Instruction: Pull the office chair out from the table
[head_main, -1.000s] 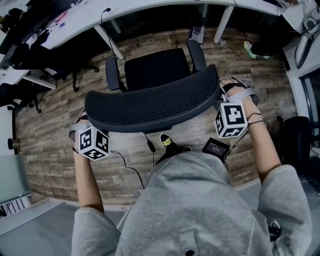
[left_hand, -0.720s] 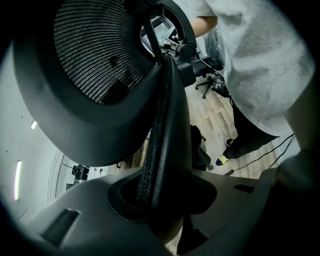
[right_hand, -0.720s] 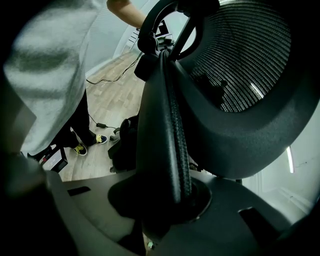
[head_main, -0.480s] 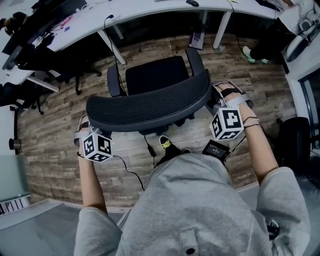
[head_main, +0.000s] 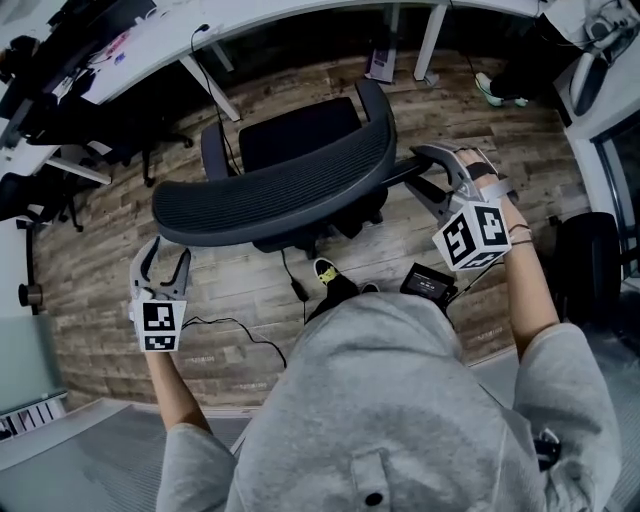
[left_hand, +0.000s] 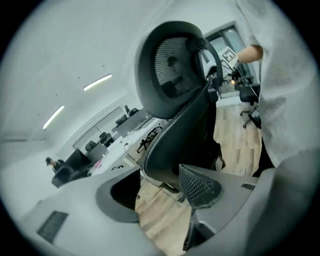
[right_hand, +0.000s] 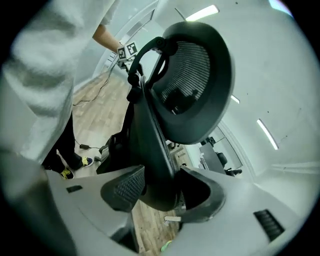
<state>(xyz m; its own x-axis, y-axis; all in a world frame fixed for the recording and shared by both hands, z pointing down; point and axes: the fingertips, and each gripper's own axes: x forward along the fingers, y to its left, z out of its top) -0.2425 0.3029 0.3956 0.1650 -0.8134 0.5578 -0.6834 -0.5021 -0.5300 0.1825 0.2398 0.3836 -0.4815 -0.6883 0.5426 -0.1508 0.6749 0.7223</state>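
Observation:
The black office chair has a mesh backrest (head_main: 270, 195) and a seat (head_main: 295, 135), and it stands on the wood floor just short of the white table (head_main: 200, 25). My left gripper (head_main: 160, 268) hangs below the backrest's left end, clear of it. Its jaws are opening with nothing between them, and the backrest (left_hand: 170, 65) rises ahead of them (left_hand: 160, 195). My right gripper (head_main: 420, 175) is at the backrest's right end. Its jaws (right_hand: 162, 192) are opening too, and the backrest's edge (right_hand: 150, 145) stands between the pads without being pinched.
A small black device (head_main: 428, 283) and a cable (head_main: 230, 325) lie on the floor by the person's shoe (head_main: 325, 272). Table legs (head_main: 430, 40) stand behind the chair. Another chair (head_main: 150, 140) is at the left and a dark bin (head_main: 585, 260) at the right.
Both grippers have opened. The left one has let go of the backrest, rolled and drawn back toward the lower left. The chair has swung slightly, its right end further up the picture.

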